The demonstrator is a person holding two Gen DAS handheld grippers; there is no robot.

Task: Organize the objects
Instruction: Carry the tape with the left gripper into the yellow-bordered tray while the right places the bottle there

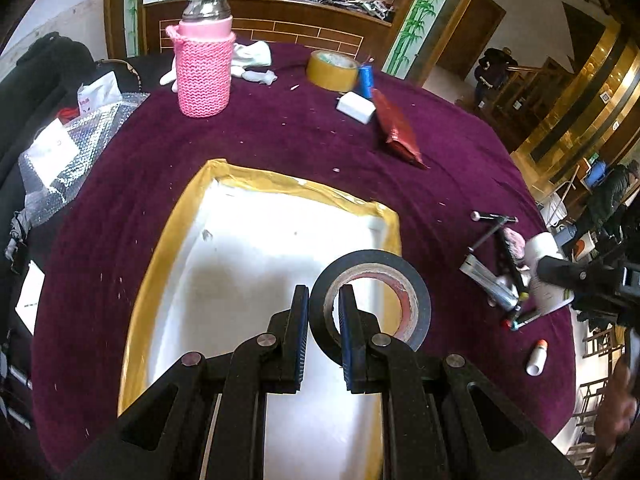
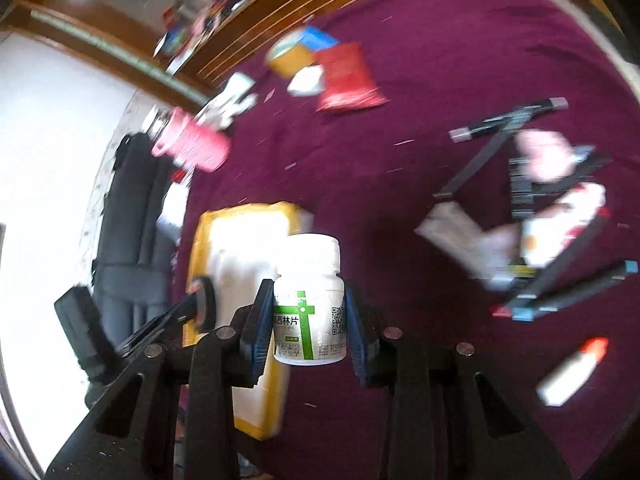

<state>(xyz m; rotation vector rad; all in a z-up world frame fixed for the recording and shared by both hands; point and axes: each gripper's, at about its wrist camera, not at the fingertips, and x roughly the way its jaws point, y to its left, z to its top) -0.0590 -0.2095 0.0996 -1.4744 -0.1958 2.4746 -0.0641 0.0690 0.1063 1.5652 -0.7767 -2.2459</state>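
My left gripper (image 1: 325, 300) is shut on the wall of a black tape roll (image 1: 416, 292). It holds the roll above a white box with a yellow taped rim (image 1: 280, 186), near the box's right edge. My right gripper (image 2: 308, 292) is shut on a white medicine bottle (image 2: 309, 304) with a green cross label, lifted above the purple tablecloth (image 2: 400, 160). The same box (image 2: 236, 248) lies just left of the bottle. In the left wrist view, the right gripper (image 1: 556, 270) and its bottle (image 1: 540, 248) sit at the right edge. The right wrist view is motion-blurred.
A pink knitted bottle (image 1: 204, 72), yellow tape roll (image 1: 332, 70), blue cylinder (image 1: 365, 80), small white block (image 1: 356, 107) and red packet (image 1: 396, 128) lie at the far side. Pens and packets (image 1: 496, 272) and a white tube (image 1: 537, 356) lie right. Bubble wrap (image 1: 72, 148) lies left.
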